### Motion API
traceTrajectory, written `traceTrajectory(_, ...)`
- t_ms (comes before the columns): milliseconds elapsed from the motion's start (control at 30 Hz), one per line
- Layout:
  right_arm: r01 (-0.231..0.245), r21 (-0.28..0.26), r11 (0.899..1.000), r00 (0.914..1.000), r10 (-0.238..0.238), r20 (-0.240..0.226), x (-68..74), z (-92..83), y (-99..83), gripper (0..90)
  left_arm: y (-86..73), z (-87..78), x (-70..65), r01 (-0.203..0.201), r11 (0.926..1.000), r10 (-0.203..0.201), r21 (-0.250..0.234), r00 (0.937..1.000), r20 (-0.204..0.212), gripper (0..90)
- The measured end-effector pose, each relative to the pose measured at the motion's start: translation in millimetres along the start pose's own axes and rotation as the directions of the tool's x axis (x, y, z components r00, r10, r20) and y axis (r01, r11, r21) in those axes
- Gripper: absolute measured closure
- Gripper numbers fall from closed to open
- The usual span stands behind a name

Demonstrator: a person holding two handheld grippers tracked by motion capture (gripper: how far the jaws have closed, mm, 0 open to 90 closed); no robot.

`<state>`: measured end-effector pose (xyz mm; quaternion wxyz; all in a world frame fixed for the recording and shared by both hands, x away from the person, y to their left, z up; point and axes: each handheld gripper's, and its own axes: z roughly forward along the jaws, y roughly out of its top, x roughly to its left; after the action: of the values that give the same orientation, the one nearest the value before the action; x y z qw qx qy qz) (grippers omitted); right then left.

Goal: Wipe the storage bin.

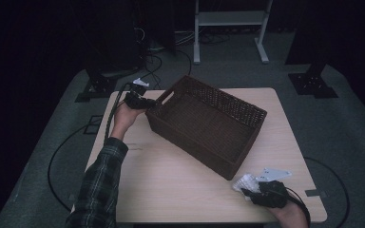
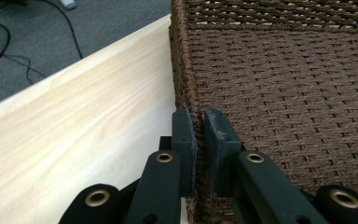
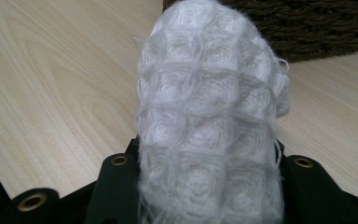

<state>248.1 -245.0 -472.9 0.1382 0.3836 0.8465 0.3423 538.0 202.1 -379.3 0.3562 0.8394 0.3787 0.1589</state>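
A brown woven basket point(image 1: 209, 124) sits skewed on a pale wooden table point(image 1: 171, 185), its long axis running from the far left corner toward the near right. The left gripper point(image 1: 148, 105) has its jaws pinched shut on the basket's rim at the far left end, seen close in the left gripper view point(image 2: 199, 135). The right gripper point(image 1: 249, 190) holds a bunched white cloth point(image 3: 209, 116) between narrowed jaws, resting on the table just beside the basket's near right corner, so the basket's open inside lies ahead and to the left of it.
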Motion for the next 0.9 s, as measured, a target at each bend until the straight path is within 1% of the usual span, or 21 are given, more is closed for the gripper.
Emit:
traceTrajectory(67,0.0,-0.002,1.0,1.0,0.0,0.0,0.8,-0.9,0.6,55.6,-10.8,-10.2,-0.8,0.012,0.9999,-0.013,-0.008,0.9999,-0.01,82.9)
traceTrajectory(100,0.0,-0.002,1.0,1.0,0.0,0.0,0.8,-0.9,0.6,55.6,-10.8,-10.2,-0.8,0.012,0.9999,-0.013,-0.008,0.9999,-0.01,82.8)
traceTrajectory(267,0.007,-0.01,1.0,1.0,-0.007,0.001,1.8,-3.1,2.2,55.6,-32.3,-31.3,-3.1,0.059,0.9981,-0.059,-0.02,0.9979,-0.027,82.4)
traceTrajectory(300,0.01,-0.012,1.0,0.9999,-0.01,0.0,2.4,-3.3,2.9,55.6,-41.1,-39.4,-4.7,0.076,0.9968,-0.076,-0.027,0.9966,-0.03,82.2)
traceTrajectory(333,0.011,-0.013,1.0,0.9999,-0.012,-0.001,2.8,-3.3,2.8,55.6,-45.6,-43.0,-6.1,0.081,0.9961,-0.082,-0.035,0.9961,-0.031,82.0)
traceTrajectory(367,0.011,-0.013,1.0,0.9999,-0.012,-0.001,2.8,-3.3,2.8,55.6,-45.6,-43.0,-6.1,0.081,0.9961,-0.082,-0.035,0.9961,-0.031,81.9)
traceTrajectory(400,0.014,-0.011,1.0,0.9999,-0.014,0.0,3.2,-3.3,2.4,55.6,-49.8,-46.6,-7.8,0.086,0.9955,-0.087,-0.038,0.9956,-0.033,81.9)
traceTrajectory(433,0.015,-0.008,1.0,0.9999,-0.015,-0.001,3.2,-3.1,0.8,55.6,-53.5,-49.7,-9.6,0.078,0.9959,-0.08,-0.046,0.9962,-0.035,81.4)
traceTrajectory(467,0.015,-0.008,1.0,0.9999,-0.015,-0.001,3.2,-3.1,0.8,55.6,-53.5,-49.7,-9.6,0.078,0.9959,-0.08,-0.046,0.9962,-0.035,81.1)
traceTrajectory(533,0.015,-0.003,1.0,0.9999,-0.015,0.002,2.7,-3.2,0.5,55.6,-56.4,-50.7,-9.4,0.072,0.9956,-0.074,-0.061,0.9969,-0.026,79.6)
traceTrajectory(567,0.015,-0.003,1.0,0.9999,-0.015,0.002,2.7,-3.2,0.5,55.6,-56.4,-50.7,-9.4,0.072,0.9956,-0.074,-0.061,0.9969,-0.026,79.0)
traceTrajectory(600,0.017,-0.007,1.0,0.9999,-0.017,0.001,2.8,-3.5,0.9,55.6,-57.4,-52.1,-9.0,0.069,0.995,-0.07,-0.073,0.9974,-0.017,79.0)
traceTrajectory(700,0.016,-0.016,1.0,0.9999,-0.016,0.001,3.3,-5.0,1.7,55.6,-60.2,-60.9,-6.7,0.071,0.9903,-0.069,-0.12,0.9973,0.026,74.3)
traceTrajectory(733,0.013,-0.014,1.0,0.9999,-0.013,0.002,2.9,-5.1,1.1,55.6,-61.2,-64.6,-6.5,0.069,0.9886,-0.066,-0.134,0.9975,0.026,75.4)
traceTrajectory(767,0.013,-0.014,1.0,0.9999,-0.013,0.002,2.9,-5.1,1.1,55.6,-62.4,-67.5,-6.3,0.058,0.9877,-0.056,-0.145,0.9982,0.018,75.4)
traceTrajectory(800,0.013,-0.014,1.0,0.9999,-0.013,0.001,2.7,-5.3,0.4,55.6,-66.2,-75.1,-3.9,0.058,0.9837,-0.055,-0.17,0.9983,0.019,82.3)
traceTrajectory(833,0.013,-0.014,1.0,0.9999,-0.013,0.001,2.7,-5.3,0.4,55.6,-66.2,-75.1,-3.9,0.058,0.9837,-0.055,-0.17,0.9983,0.019,85.7)
traceTrajectory(867,0.011,-0.014,1.0,0.9999,-0.011,0.001,2.6,-5.5,0.1,55.6,-68.3,-78.4,-2.4,0.058,0.9824,-0.055,-0.178,0.9983,0.021,85.7)
traceTrajectory(900,0.012,-0.013,1.0,0.9999,-0.012,0.001,2.7,-5.9,-0.2,55.6,-70.5,-81.0,-1.2,0.057,0.9818,-0.055,-0.181,0.9983,0.019,89.9)
